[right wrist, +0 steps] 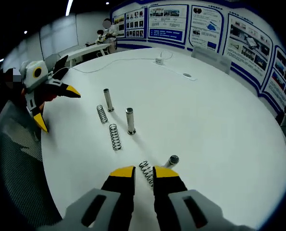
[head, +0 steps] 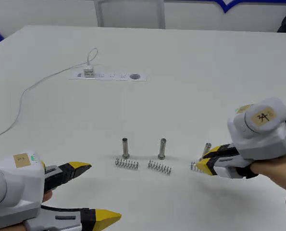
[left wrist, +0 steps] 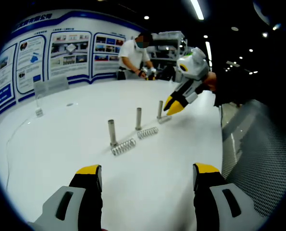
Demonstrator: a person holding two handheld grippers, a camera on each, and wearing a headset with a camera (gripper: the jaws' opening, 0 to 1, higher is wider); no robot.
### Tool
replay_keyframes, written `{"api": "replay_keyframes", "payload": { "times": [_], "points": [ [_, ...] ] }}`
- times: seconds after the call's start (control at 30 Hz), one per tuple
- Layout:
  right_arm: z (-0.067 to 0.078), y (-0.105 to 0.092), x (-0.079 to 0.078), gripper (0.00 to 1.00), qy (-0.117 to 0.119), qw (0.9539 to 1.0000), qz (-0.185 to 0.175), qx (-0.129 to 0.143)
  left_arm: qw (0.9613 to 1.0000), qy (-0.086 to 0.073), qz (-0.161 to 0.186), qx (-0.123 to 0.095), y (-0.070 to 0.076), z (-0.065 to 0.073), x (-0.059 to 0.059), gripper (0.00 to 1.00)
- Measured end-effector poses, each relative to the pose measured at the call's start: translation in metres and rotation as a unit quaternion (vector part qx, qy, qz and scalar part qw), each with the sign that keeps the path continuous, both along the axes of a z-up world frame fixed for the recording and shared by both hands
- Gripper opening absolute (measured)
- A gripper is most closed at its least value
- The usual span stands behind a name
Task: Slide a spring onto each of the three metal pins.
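Note:
Three metal pins stand upright in a row on the white table (head: 191, 67): left pin (head: 125, 147), middle pin (head: 162, 147), right pin (head: 206, 148). A spring lies flat in front of each: left spring (head: 127, 163), middle spring (head: 159, 167), right spring (head: 195, 166). My right gripper (head: 205, 166) sits low at the right spring (right wrist: 143, 167), its jaws drawn in close on either side of the spring's near end, beside the right pin (right wrist: 172, 160). My left gripper (head: 97, 192) hovers wide open at the near left, holding nothing, well short of the left pin (left wrist: 112, 132).
A flush power strip (head: 107, 75) with a white plug and cable (head: 37, 84) lies at the far middle of the table. A chair (head: 128, 12) stands behind the far edge. A person (left wrist: 131, 55) stands in the background.

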State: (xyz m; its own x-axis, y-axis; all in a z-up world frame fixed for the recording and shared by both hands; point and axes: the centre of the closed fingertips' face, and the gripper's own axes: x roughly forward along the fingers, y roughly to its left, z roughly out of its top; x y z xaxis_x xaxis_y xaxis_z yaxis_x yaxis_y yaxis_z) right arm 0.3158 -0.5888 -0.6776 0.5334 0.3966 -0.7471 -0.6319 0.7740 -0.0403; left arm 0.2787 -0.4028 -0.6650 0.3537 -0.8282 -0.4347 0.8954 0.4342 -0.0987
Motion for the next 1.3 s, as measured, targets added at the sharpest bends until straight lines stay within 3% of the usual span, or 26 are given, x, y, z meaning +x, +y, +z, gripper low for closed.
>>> {"api": "replay_keyframes", "payload": {
  "times": [0.17,0.33,0.47,0.73,1.03,1.2,1.3],
  "points": [
    [-0.007,0.005,0.005,0.15,0.007,0.9997,0.023,-0.010,1.0000,0.000,0.003,0.001,0.001,0.000,0.001,0.79],
    [-0.015,0.009,0.008,0.15,0.007,0.9974,0.053,-0.048,1.0000,0.001,0.006,0.002,0.002,0.000,0.002,0.79],
    [-0.021,0.008,0.011,0.15,0.011,0.9961,0.062,-0.061,1.0000,0.001,0.009,0.002,0.003,-0.001,0.002,0.79],
    [-0.027,0.003,0.003,0.12,0.035,0.9961,0.051,-0.064,0.9999,0.003,0.011,0.003,0.004,-0.001,0.002,0.79],
    [-0.025,0.010,-0.015,0.12,0.072,0.9965,0.028,-0.033,1.0000,0.003,0.007,0.005,0.002,-0.001,0.000,0.78],
    [-0.024,0.013,-0.017,0.14,0.058,0.9936,0.070,-0.066,1.0000,0.003,0.006,0.003,0.002,0.000,0.000,0.78],
    [-0.024,0.019,-0.019,0.14,0.056,0.9893,0.108,-0.081,1.0000,0.002,0.006,0.003,0.002,0.000,0.000,0.78]
  ]
}}
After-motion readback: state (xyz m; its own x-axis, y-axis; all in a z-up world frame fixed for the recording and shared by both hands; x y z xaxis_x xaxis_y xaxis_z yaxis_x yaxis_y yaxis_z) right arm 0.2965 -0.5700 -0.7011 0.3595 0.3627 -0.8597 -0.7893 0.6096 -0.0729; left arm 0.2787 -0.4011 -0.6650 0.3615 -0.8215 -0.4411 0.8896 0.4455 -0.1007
